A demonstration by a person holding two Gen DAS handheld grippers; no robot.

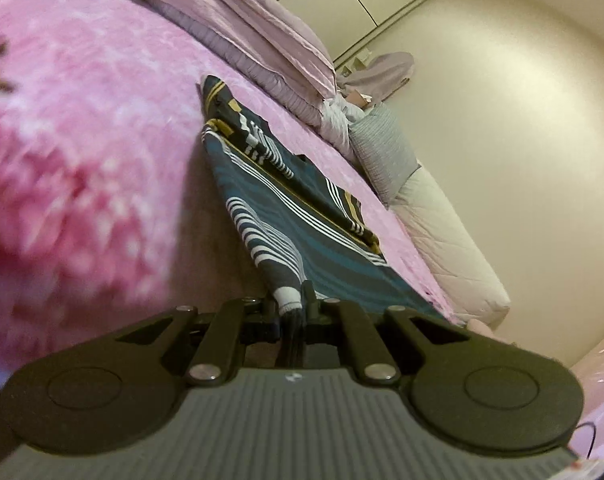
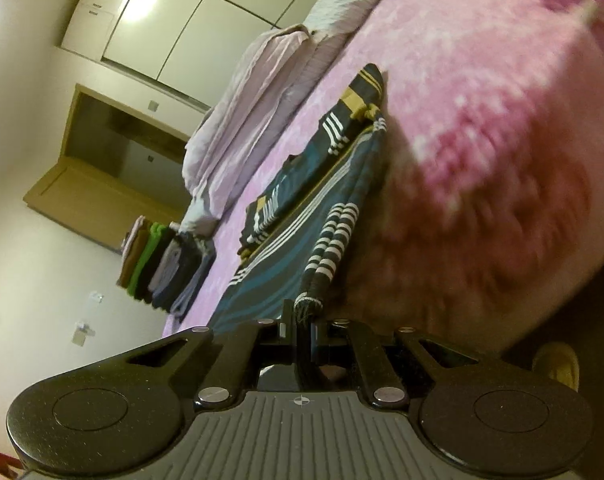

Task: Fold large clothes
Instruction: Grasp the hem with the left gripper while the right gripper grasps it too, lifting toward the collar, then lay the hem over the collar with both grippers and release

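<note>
I see the dark teal striped garment (image 1: 302, 216) stretched taut over the pink bedspread (image 1: 101, 120), white and mustard bands showing. My left gripper (image 1: 291, 308) pinches one near corner, my right gripper (image 2: 302, 320) another. Folded clothes (image 2: 165, 264) are stacked far left.

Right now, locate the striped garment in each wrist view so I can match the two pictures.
Left wrist view: the striped garment runs from centre down to the left gripper, which pinches its hem.
Right wrist view: it runs from upper centre down to the right gripper, pinched likewise.
Shared landmark: the pink blanket beneath it.
</note>
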